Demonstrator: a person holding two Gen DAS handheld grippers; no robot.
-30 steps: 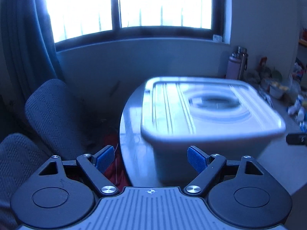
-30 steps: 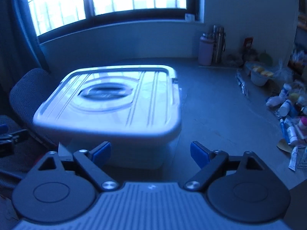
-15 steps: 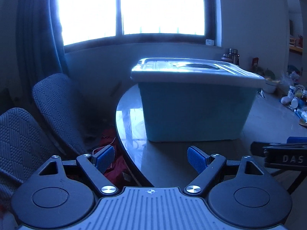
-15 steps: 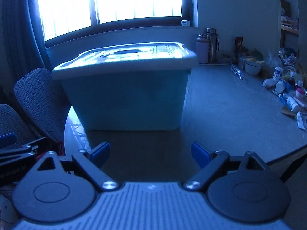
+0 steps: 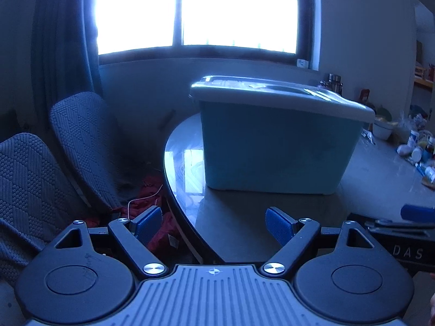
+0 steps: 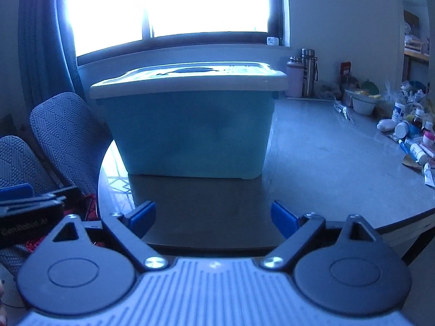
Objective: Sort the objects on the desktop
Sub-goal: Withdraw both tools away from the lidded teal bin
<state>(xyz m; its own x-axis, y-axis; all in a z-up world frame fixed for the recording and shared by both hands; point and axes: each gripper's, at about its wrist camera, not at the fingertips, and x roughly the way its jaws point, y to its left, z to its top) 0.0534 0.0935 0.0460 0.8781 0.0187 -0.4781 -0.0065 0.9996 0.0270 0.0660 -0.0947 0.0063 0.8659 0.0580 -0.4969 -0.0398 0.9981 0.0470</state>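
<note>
A teal storage box point(image 5: 274, 149) with a shut white lid point(image 5: 272, 92) stands on the round grey table point(image 5: 244, 217); it also shows in the right wrist view point(image 6: 190, 135). My left gripper point(image 5: 214, 224) is open and empty, low at the table's near edge in front of the box. My right gripper point(image 6: 213, 220) is open and empty, also low before the box. Several small bottles and tubes point(image 6: 410, 135) lie on the table at the far right.
Two grey fabric chairs point(image 5: 76, 146) stand left of the table. Metal flasks point(image 6: 307, 73) and a white bowl point(image 6: 363, 104) stand at the back right. A bright window fills the back wall. Red cloth point(image 5: 146, 201) lies on the floor.
Both grippers have dropped from above the lid to table height and pulled back from the box. The jaws stayed open.
</note>
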